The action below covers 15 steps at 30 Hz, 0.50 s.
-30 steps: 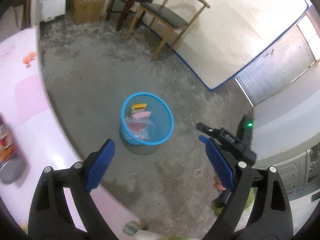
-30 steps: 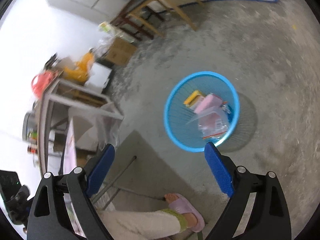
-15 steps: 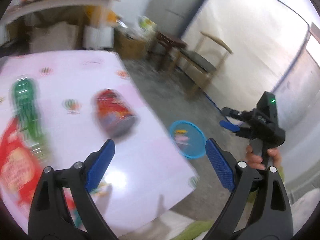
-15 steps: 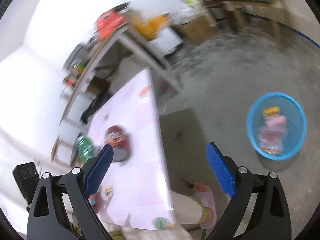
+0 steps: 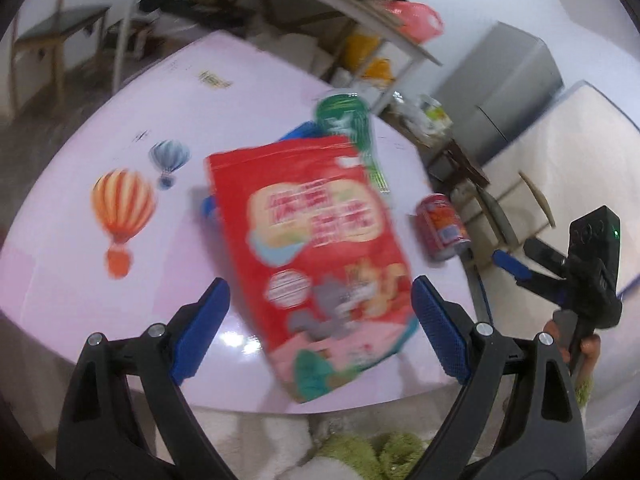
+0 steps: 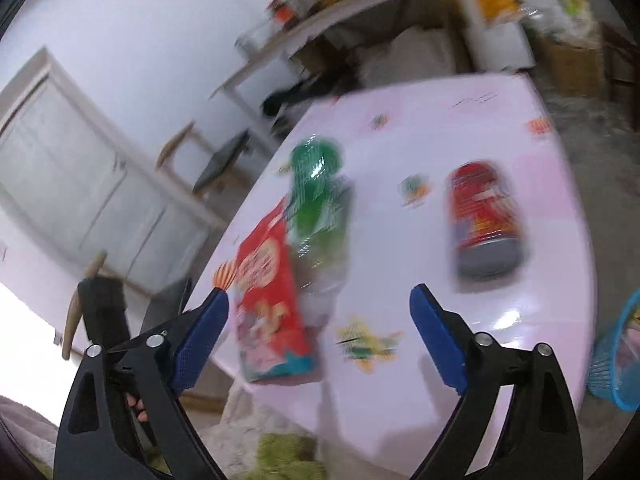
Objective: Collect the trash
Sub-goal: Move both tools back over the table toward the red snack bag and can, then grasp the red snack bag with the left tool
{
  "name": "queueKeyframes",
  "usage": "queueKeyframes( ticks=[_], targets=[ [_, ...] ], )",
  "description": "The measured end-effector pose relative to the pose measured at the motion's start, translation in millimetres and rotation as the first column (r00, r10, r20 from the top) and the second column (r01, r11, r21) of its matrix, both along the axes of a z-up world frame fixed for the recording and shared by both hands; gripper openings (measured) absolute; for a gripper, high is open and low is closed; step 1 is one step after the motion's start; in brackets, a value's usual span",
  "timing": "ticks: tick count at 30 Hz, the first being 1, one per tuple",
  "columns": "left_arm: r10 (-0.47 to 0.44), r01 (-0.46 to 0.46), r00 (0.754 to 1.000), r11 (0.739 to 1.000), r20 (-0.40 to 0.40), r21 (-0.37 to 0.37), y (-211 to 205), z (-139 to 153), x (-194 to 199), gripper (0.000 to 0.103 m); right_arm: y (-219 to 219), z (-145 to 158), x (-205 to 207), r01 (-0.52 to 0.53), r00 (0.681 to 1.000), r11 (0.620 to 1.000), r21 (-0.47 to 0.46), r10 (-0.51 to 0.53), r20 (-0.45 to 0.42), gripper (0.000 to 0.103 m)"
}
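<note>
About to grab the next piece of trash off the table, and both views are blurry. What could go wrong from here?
The red snack bag hangs over the table edge; a clumsy grab may push it to the floor. It overlaps the green bottle, so closing the left gripper could drag both. The red can lies on its side near the far edge and may roll if the right gripper bumps it.

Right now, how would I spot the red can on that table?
Find the pink table printed with hot-air balloons. Near its right edge a red drink can lies on its side, apart from the big red snack bag and green bottle. It is the only metal cylinder.
</note>
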<state>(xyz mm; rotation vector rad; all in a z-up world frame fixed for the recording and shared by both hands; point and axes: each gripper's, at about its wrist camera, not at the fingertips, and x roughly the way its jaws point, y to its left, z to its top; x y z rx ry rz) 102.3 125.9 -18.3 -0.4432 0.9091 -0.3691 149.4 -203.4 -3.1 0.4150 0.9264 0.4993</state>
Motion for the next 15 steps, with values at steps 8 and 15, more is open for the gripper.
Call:
queueKeyframes(
  ticks=[8,15],
  targets=[
    [0.000,-0.007,0.997,0.995,-0.073,-0.097,17,-34,9,0.084,62,-30,19,-0.080,0.990,0.996,-0.046,0.073,-0.124,0.061],
    [-0.015,-0.007,0.994,0.981,-0.111,-0.195,31,-50,16,0.078,87,-53,26,-0.111,0.974,0.991,-0.075,0.093,-0.208,0.037]
  ],
)
